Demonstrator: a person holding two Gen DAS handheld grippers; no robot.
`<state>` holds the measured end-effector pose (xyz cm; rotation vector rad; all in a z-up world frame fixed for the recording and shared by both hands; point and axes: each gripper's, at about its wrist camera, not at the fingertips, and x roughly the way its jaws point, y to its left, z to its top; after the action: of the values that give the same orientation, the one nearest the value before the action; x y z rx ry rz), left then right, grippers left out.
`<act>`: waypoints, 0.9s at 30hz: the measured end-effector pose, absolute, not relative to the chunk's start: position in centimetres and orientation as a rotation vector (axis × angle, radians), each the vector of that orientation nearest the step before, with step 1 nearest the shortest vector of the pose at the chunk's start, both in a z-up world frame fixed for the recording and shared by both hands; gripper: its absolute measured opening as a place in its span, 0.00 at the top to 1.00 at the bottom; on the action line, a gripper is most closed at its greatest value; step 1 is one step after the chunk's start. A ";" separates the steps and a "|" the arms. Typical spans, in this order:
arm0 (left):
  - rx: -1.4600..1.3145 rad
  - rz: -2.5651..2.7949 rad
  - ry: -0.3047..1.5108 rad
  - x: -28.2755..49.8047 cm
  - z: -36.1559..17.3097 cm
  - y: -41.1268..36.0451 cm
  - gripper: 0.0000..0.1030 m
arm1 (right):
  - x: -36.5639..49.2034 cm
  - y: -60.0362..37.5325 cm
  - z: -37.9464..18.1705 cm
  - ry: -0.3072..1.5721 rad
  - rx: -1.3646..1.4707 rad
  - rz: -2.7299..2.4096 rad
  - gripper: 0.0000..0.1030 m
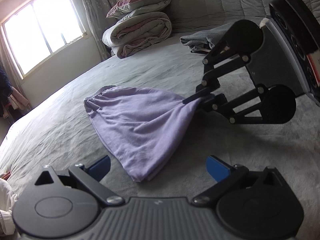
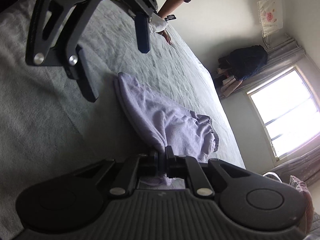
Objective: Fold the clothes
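Left wrist view: left gripper (image 1: 158, 167) jaws spread wide, blue pads empty, just short of the near folded end of the lilac garment (image 1: 140, 124). Garment lies mid-bed (image 1: 60, 120), elastic waistband far left. Right gripper (image 1: 202, 100) comes in from the right, pinched on the garment's right corner, cloth lifted into a peak there. Folded duvets (image 1: 140, 34) stacked far, by the window (image 1: 42, 28); grey clothes (image 1: 202, 38) far right.

Right wrist view: right gripper (image 2: 162, 160) clamped tight on bunched lilac cloth; garment (image 2: 170, 124) spreads away from it. Left gripper (image 2: 118, 72) above, fingers apart, holding nothing. A person's hand (image 2: 167, 36) rests on the far bed edge.
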<state>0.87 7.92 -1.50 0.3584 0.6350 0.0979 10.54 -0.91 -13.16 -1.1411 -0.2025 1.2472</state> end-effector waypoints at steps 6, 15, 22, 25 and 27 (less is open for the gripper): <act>0.402 0.100 0.652 2.7 -2.0 7.1 0.01 | 11.2 -0.5 -12.2 -0.098 -1.044 1.272 0.91; 0.422 0.148 0.707 6.0 -2.2 7.1 0.01 | 11.7 -0.6 -11.1 -0.071 -0.960 1.292 0.91; 0.407 0.187 0.753 7.4 -2.0 8.2 0.57 | 12.0 -0.4 -10.5 -0.076 -0.926 1.285 0.91; 0.405 0.208 0.768 7.6 -2.1 8.9 0.90 | 12.0 -0.5 -10.6 -0.083 -0.927 1.279 0.91; 0.405 0.218 0.766 7.5 -2.1 9.2 0.93 | 11.9 -0.5 -10.6 -0.087 -0.929 1.277 0.91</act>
<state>7.53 9.21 -2.11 0.4051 0.7660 0.2184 11.92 -0.45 -10.62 -0.9285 -0.0873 1.2769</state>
